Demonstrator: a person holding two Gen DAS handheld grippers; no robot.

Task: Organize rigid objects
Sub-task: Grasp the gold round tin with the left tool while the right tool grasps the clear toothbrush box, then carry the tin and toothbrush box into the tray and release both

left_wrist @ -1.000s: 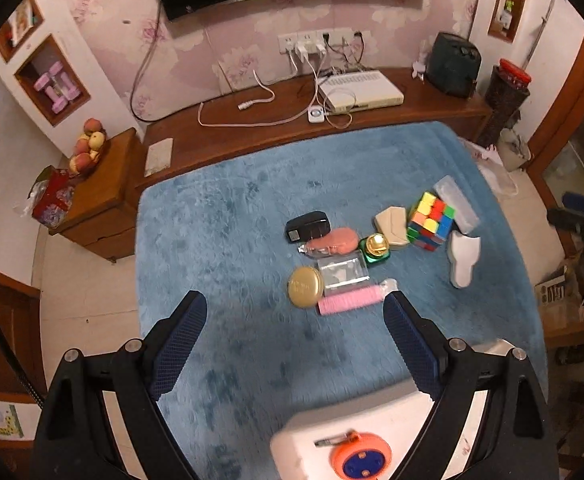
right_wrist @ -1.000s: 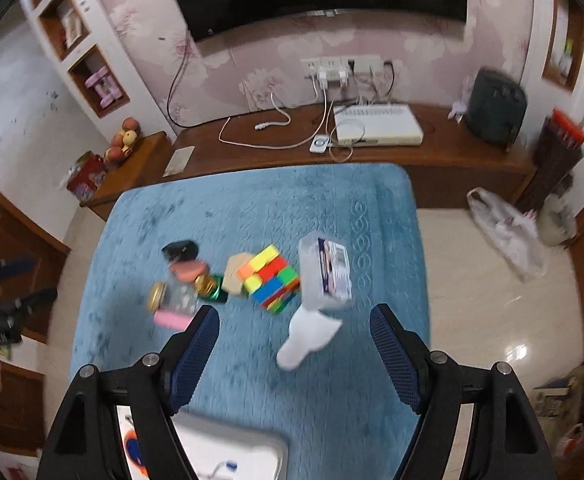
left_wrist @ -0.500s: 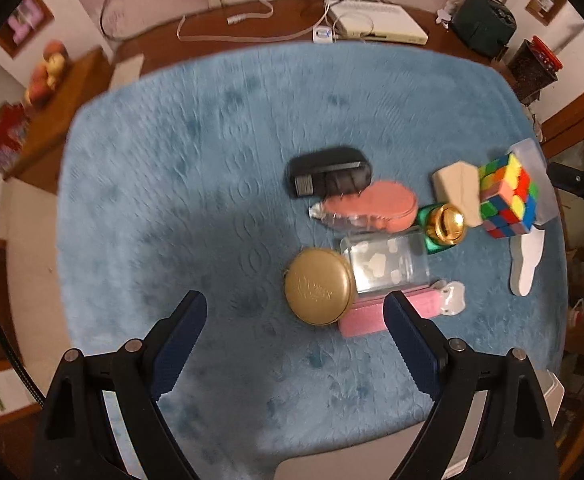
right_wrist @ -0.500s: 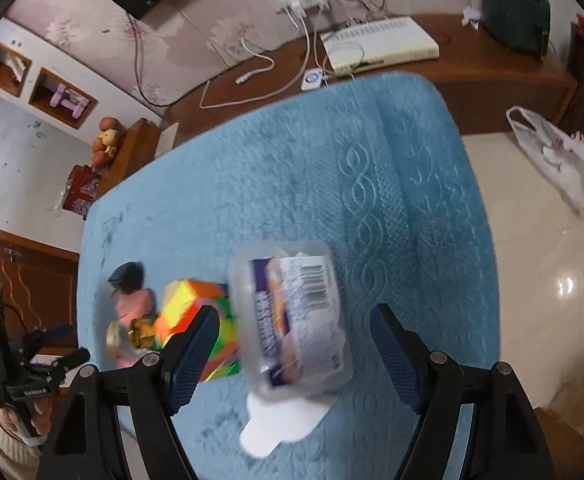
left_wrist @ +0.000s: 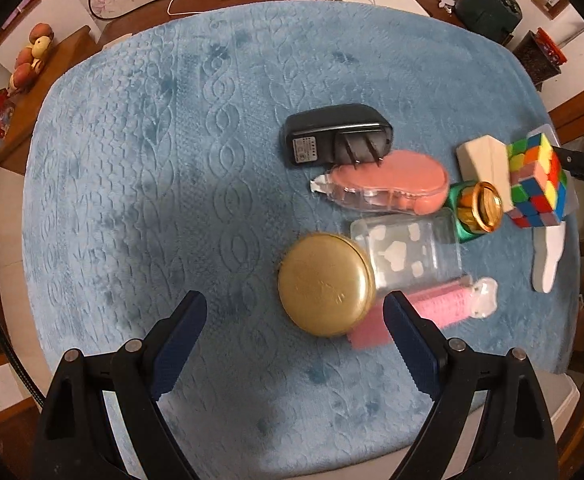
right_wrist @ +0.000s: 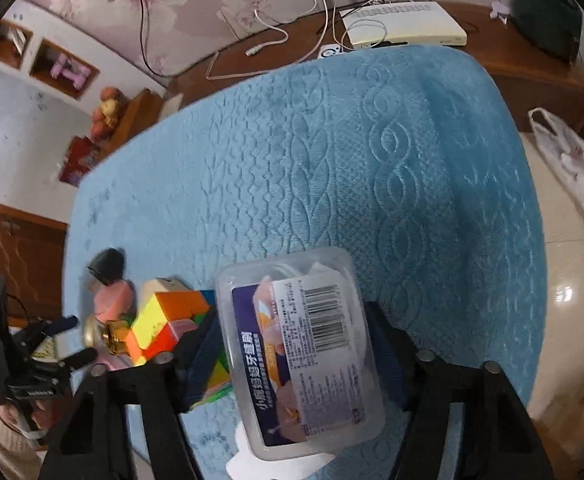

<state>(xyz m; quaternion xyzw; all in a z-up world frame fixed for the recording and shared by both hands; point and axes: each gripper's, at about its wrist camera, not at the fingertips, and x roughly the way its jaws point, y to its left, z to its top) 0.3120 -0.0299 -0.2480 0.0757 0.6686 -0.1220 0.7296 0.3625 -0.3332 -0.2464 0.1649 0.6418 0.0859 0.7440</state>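
On the blue quilted blanket (left_wrist: 179,168) that fills both views, a cluster of small hard items sits right of centre in the left wrist picture. Low in that frame the left gripper (left_wrist: 294,334) points down with its jaws wide apart and nothing between them; the round gold compact tin (left_wrist: 326,284) lies just above the gap and toward its right side, touching a clear plastic box with white cloud shapes (left_wrist: 410,250) and a pink ribbed bar (left_wrist: 444,306). Further up and right are a black plug adapter (left_wrist: 332,136), a pink oval case in clear wrap (left_wrist: 388,182) and a multicoloured puzzle cube (left_wrist: 538,180). In the right wrist picture, the right gripper (right_wrist: 292,346) has just been closing its jaws around a clear rectangular plastic box with a purple barcode label (right_wrist: 304,350). The box fills the gap, its sides meeting both fingers, so it looks gripped, though the contact is partly hidden. The step in hand seems to be the first pickup: the right tongs taking the box, the left lining up on the tin. Next, the left would need to shift right and lower so its fingers straddle the tin without catching the neighbours.
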